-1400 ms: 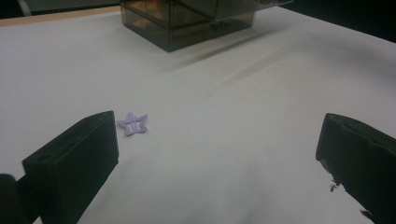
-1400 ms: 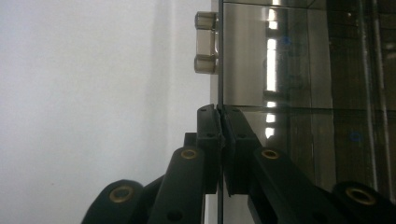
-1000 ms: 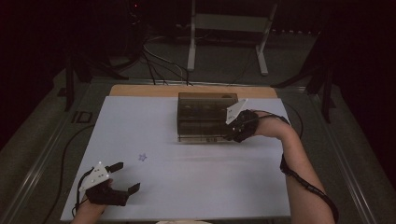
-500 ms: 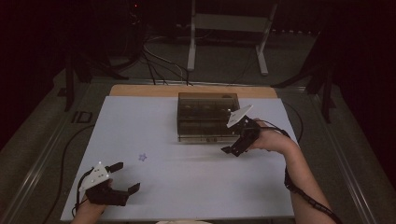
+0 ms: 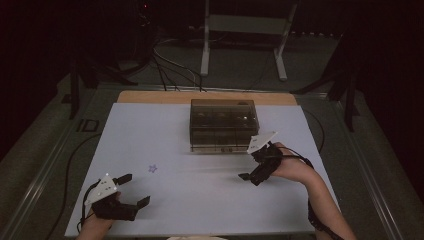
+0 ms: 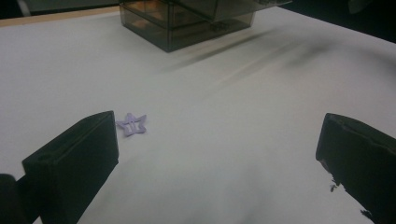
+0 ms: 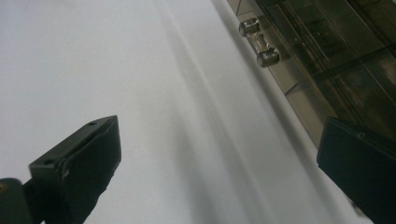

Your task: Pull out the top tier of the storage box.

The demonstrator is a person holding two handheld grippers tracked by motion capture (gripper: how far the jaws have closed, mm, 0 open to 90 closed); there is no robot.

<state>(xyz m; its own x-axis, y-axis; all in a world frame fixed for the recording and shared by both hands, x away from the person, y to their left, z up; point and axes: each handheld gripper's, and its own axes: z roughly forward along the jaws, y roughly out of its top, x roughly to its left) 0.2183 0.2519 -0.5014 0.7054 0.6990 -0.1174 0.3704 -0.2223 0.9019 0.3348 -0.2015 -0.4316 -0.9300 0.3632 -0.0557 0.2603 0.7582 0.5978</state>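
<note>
A smoky see-through drawer box (image 5: 223, 125) stands at the far middle of the white table (image 5: 170, 145). A small purple star-shaped clip (image 5: 152, 168) lies flat on the table to the box's near left. My left gripper (image 5: 136, 189) rests open at the near left, with the star clip (image 6: 132, 125) just beyond its left jaw and nothing between the jaws. My right gripper (image 5: 250, 167) hovers in front of the box's right front corner. Its jaws have just been opening and hold nothing. The box's front (image 7: 336, 56) and a clear drawer handle (image 7: 259, 44) show past the right gripper (image 7: 222, 128).
A bare wooden strip (image 5: 150, 96) runs along the table's far edge. Cables and a metal stand's legs (image 5: 280, 65) lie on the dark floor beyond. White surface stretches between the two grippers.
My right gripper has drawn back from the box's front toward the near side and lower, and its jaws have spread apart. The left gripper and the star clip have kept still.
</note>
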